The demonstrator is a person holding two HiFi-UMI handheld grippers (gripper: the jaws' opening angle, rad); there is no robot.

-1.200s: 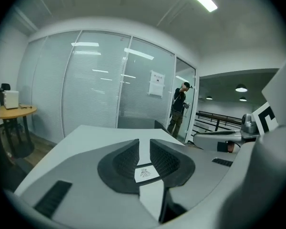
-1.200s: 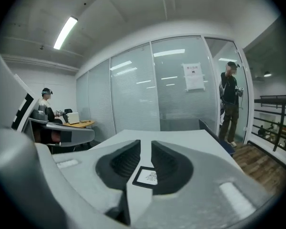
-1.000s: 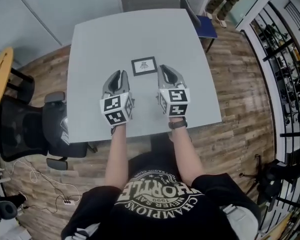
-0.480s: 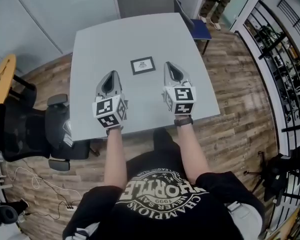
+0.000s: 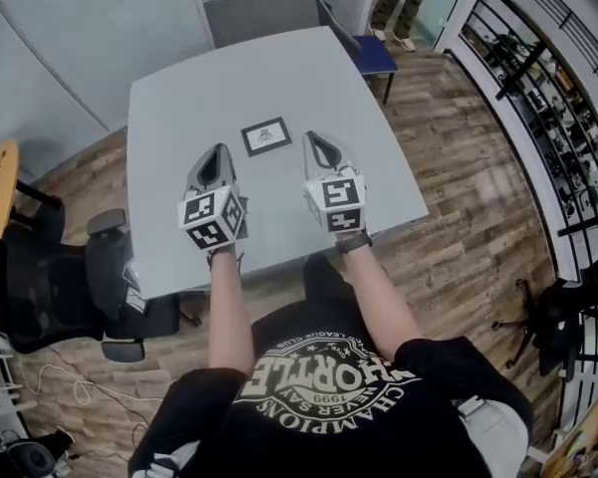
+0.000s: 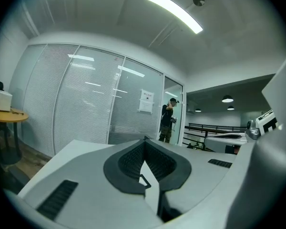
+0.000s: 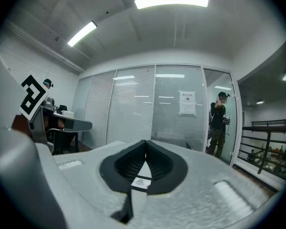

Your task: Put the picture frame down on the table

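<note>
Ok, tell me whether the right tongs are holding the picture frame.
No, the picture frame lies flat on the table, apart from the shut right tongs.

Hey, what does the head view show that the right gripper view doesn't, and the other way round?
Only the head view: the person's forearms and printed black T-shirt, seen from above. Only the right gripper view: the ceiling lights and a paper notice on the glass wall. Both: the picture frame lying flat on the grey table, and the right gripper, its jaws shut on nothing.
</note>
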